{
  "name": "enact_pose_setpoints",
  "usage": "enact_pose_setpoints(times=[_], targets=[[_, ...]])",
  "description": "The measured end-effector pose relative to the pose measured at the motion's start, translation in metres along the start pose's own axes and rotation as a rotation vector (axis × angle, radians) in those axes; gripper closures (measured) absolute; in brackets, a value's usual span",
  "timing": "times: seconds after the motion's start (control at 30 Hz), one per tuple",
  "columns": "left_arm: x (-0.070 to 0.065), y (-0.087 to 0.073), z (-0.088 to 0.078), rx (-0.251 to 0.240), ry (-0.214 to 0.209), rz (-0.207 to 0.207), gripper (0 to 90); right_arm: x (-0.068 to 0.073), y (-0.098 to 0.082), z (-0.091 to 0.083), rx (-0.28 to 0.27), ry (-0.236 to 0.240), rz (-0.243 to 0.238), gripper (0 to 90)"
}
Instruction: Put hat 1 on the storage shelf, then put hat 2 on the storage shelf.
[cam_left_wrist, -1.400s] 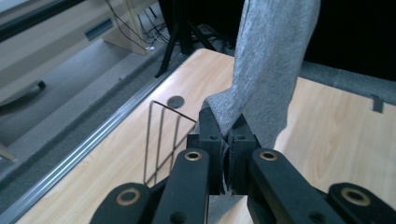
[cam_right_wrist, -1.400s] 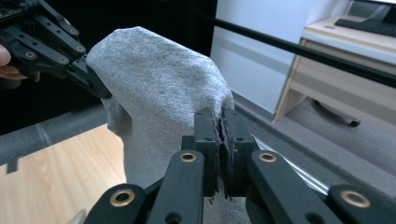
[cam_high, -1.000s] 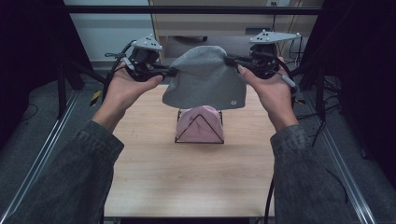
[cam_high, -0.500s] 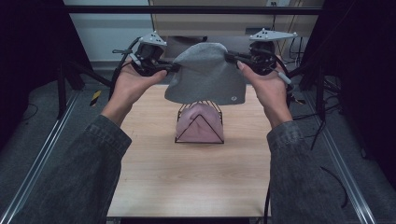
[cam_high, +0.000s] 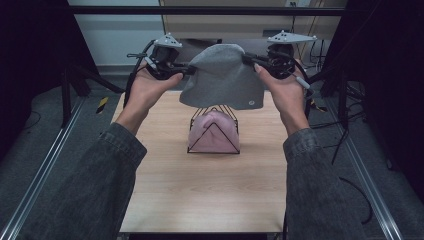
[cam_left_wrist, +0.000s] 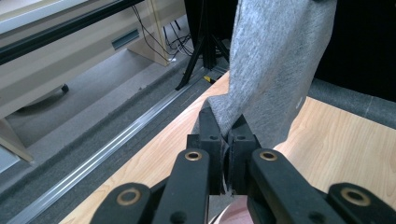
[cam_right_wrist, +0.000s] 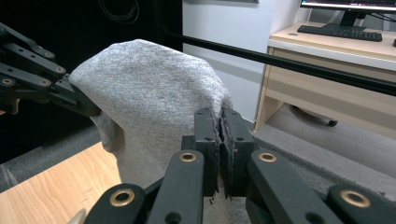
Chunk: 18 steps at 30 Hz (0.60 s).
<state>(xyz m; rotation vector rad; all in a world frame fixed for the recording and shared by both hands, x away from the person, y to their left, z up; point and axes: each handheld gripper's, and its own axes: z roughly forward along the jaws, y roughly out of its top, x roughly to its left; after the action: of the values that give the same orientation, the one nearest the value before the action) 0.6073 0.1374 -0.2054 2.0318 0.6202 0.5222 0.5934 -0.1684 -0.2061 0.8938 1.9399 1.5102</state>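
A grey knit beanie (cam_high: 222, 77) hangs stretched between my two grippers, above the far half of the wooden table (cam_high: 165, 190). My left gripper (cam_high: 189, 70) is shut on its left edge, and the left gripper view has the grey fabric (cam_left_wrist: 275, 74) pinched between the black jaws (cam_left_wrist: 229, 133). My right gripper (cam_high: 248, 59) is shut on the right edge; its own view shows the beanie (cam_right_wrist: 149, 112) clamped at the jaw tips (cam_right_wrist: 220, 122). Under the beanie, a black wire stand (cam_high: 214, 131) holds a pink beanie (cam_high: 212, 134).
Metal rails (cam_high: 45, 170) run along both sides of the table. A black frame bar (cam_high: 210, 10) crosses the back. Behind it stand a beige desk (cam_right_wrist: 336, 56) and cables (cam_high: 345, 115) on the grey floor.
Both hands have carried the grey beanie a little away from me and slightly lower, so it now hangs over the top of the wire stand. Both grips are unchanged.
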Motion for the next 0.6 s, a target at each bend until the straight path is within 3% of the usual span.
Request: enact_pose_setpoints(times=[0.6], targets=[[0.001,-0.001,0.011,-0.013,0.029,0.015,87.6,-0.009,-0.017,0.009,-0.020,-0.003,0.020,86.3]])
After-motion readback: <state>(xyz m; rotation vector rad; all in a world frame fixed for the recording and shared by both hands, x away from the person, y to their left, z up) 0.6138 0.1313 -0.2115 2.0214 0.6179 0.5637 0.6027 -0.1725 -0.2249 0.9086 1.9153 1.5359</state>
